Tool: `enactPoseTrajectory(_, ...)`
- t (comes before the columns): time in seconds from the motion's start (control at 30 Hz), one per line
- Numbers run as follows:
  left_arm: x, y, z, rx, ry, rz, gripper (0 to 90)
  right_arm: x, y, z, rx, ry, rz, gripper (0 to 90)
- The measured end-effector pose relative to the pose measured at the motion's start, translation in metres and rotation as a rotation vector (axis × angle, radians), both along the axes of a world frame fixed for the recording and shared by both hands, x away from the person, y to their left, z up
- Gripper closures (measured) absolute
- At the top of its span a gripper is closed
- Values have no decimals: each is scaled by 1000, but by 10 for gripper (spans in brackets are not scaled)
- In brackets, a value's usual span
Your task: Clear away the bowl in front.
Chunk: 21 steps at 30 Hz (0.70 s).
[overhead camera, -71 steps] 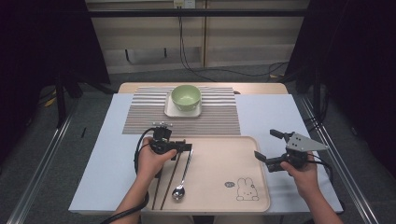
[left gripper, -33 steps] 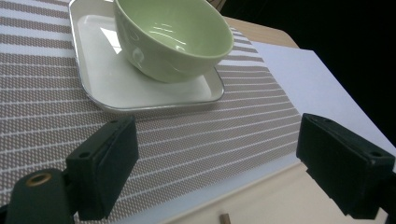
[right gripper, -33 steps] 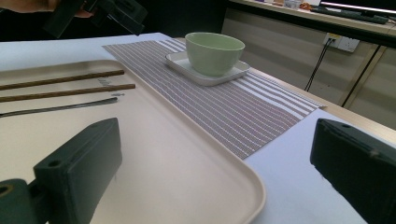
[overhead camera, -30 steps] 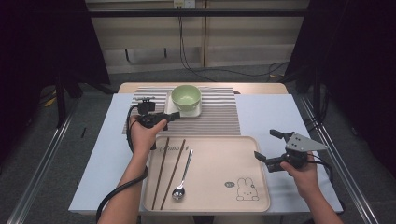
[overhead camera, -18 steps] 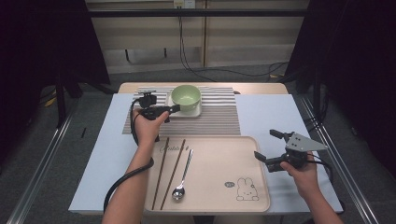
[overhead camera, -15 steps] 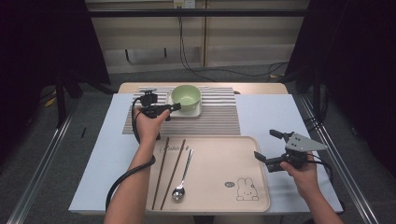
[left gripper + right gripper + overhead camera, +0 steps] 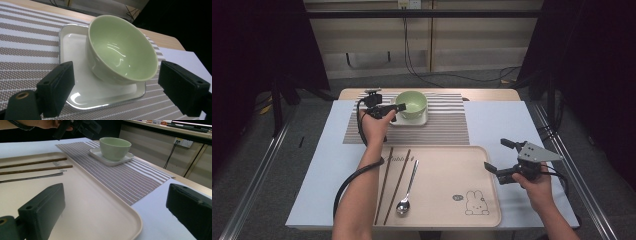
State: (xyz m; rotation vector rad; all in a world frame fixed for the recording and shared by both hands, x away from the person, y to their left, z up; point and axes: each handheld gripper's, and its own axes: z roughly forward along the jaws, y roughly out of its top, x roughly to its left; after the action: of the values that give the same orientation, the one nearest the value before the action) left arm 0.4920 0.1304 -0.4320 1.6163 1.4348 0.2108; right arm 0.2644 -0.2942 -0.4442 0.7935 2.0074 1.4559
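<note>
Left hand-held gripper (image 7: 398, 107), jaws spread, faces the bowl (image 7: 121, 50) near the counter's far edge, apparently to grasp it.

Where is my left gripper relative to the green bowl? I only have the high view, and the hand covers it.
Observer: In the left gripper view the left gripper is open, its jaws standing either side of the green bowl, not touching it.
Operator: What is the bowl sitting on?
Observer: A white square dish with a raised rim; the bowl sits toward its far right part, on the striped mat.
Operator: Anything inside the bowl?
Observer: Nothing; the inside shows only light reflections.
Operator: And my right gripper?
Observer: The right gripper is open, looking over the tray's corner toward the bowl, holding nothing.
</note>
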Motion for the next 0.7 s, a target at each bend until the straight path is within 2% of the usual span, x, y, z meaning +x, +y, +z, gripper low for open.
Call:
enactPoseTrajectory(0.3,12,-1,4,15,-8,39,172,0,0,0,-1,-1,4,17)
enactPoseTrajectory(0.53,18,-2,0,13,12,71,201,0,0,0,4,-3,-5,17)
enactPoseTrajectory(0.7,22,-1,-1,13,12,80,227,0,0,0,3,-2,0,17)
